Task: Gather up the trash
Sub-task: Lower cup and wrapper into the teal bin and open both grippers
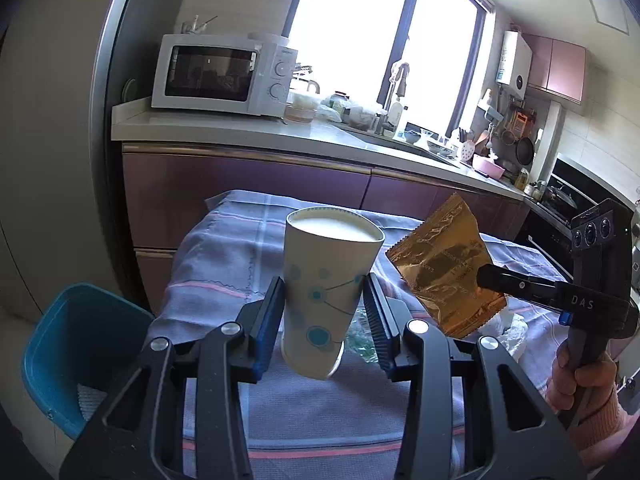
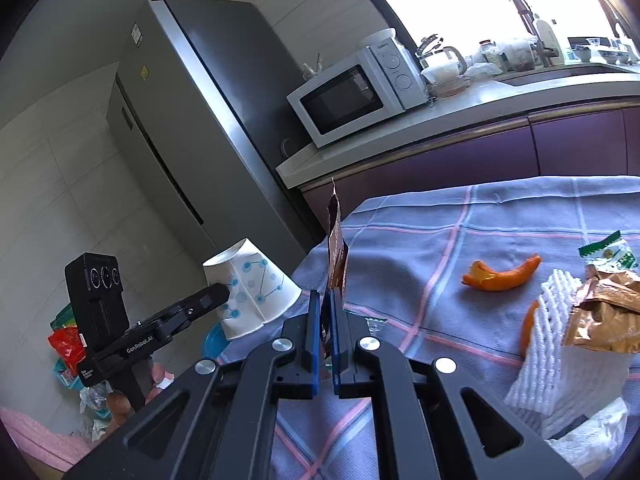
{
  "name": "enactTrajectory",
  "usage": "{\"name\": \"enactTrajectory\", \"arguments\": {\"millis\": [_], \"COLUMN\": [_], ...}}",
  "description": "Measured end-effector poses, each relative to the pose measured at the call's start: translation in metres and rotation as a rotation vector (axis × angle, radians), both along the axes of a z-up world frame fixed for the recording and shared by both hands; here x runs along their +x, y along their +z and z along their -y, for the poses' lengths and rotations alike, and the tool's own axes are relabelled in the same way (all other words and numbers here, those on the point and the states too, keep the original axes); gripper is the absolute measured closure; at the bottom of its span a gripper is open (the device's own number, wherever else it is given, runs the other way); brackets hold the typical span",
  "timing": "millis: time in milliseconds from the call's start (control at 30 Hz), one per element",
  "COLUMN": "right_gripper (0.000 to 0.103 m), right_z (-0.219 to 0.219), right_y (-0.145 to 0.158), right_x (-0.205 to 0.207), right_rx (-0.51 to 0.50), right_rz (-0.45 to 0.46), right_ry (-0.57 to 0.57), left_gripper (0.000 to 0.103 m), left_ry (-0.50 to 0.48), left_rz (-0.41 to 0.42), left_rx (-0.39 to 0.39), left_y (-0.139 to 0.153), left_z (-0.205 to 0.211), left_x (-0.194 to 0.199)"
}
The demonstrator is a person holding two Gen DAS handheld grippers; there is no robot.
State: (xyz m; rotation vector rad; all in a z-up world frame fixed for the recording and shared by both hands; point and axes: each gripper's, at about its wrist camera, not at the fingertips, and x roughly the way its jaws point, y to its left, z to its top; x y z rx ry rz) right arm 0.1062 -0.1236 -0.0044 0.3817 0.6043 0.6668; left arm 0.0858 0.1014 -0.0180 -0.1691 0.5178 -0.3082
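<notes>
Flanking peel (image 2: pixel 500 276) (orange, seemingly): foam netting (image 2: pixel 548 344).

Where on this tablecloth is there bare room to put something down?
Bare cloth runs from the far edge to the orange peel, and along the near edge in front of the grippers. The right side is crowded: foam net, wrappers, tissue.
</notes>
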Motion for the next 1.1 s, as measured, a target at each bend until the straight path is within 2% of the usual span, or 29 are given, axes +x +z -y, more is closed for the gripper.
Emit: {"name": "enactTrajectory", "arguments": {"millis": [200,667,1100], "right_gripper": [0.099,0.099,0.099], "right_z": [-0.037,-0.142,-0.229], "right_y": [0.004,0.008,-0.007], "right_x": [0.006,0.026,0.056], "right_rx": [0.005,-0.014,-0.062], "right_rz": [0.004,0.003,-0.06], "right_ry": [0.097,0.325,0.423], "left_gripper": [0.062,0.062,0.062], "left_ry": [0.091,0.34,0.454], "left_rz": [0.002,-0.038,-0.131], "left_rx": [0.023,0.058,0.061], "left_y": [-0.001,-0.014,-0.047], "left_z": [-0.032,-0.136,-0.188], "left_x": [-0.015,-0.037,-0.026]}}
